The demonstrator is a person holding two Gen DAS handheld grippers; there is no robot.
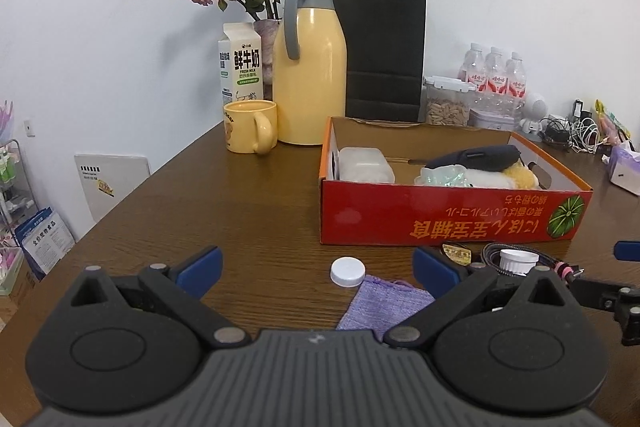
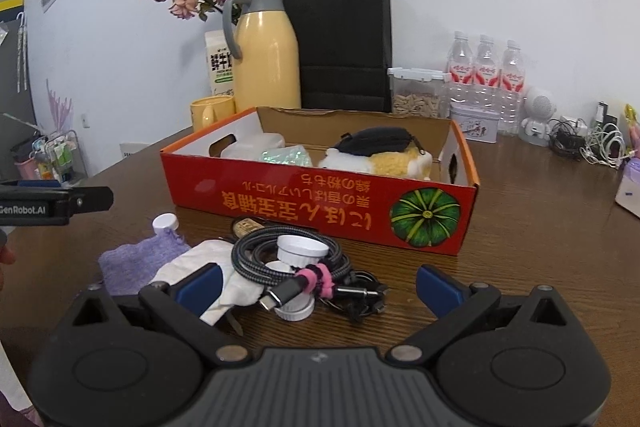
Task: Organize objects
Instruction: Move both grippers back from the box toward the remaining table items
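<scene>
Hovering low over the table's near edge, the left gripper (image 1: 318, 269) is spread wide and holds nothing; a white cap (image 1: 347, 271) and a purple cloth (image 1: 384, 305) lie between its fingers. The right gripper (image 2: 318, 285) is equally wide and empty, framing a coiled cable (image 2: 280, 261), white tubs (image 2: 301, 249) and a tissue (image 2: 200, 267). Behind them sits the red box (image 2: 320, 205), holding a plush toy (image 2: 384, 159) and a pouch (image 2: 376, 140).

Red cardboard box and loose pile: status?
Left gripper, right gripper open, empty. Red cardboard box partly filled. Braided cable, purple cloth, white cap loose on table. Nothing blocking.
</scene>
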